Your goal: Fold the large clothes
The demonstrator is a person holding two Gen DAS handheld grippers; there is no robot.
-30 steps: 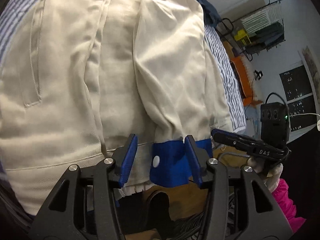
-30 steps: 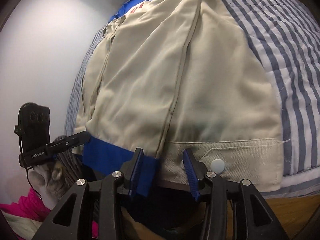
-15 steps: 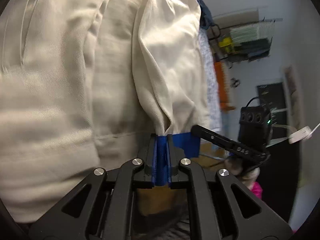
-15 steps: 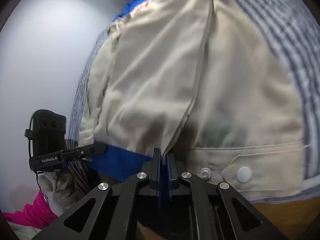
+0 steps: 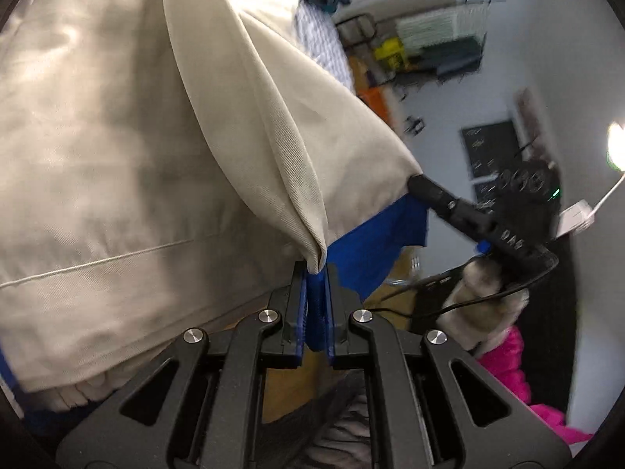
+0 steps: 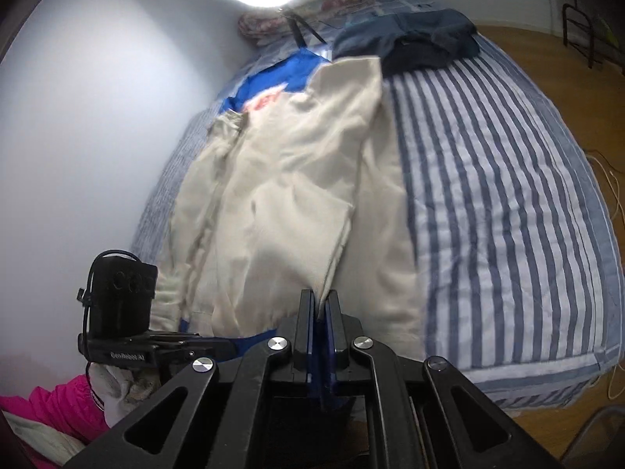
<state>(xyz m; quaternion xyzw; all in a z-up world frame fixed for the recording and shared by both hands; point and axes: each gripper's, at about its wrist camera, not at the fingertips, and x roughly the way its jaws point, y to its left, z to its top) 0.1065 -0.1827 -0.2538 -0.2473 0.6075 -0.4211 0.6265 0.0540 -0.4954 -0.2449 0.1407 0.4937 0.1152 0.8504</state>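
A large cream jacket with a blue hem band and blue shoulders lies on a striped bed. My left gripper is shut on the blue hem band, and the cloth rises in a pinched fold from its pads. In the right wrist view the same jacket stretches away over the bed, and my right gripper is shut on its near hem edge. The other gripper, held by a gloved hand, shows at lower left there, also at the hem.
The blue and white striped bedcover spreads to the right. Dark folded clothes lie at the bed's far end. A pink garment sits at lower left. A wire rack stands by the far wall on a wooden floor.
Both grippers went from open around the hem to shut on it, then lifted it. The jacket's lower edge now hangs pulled up off the bed between them.
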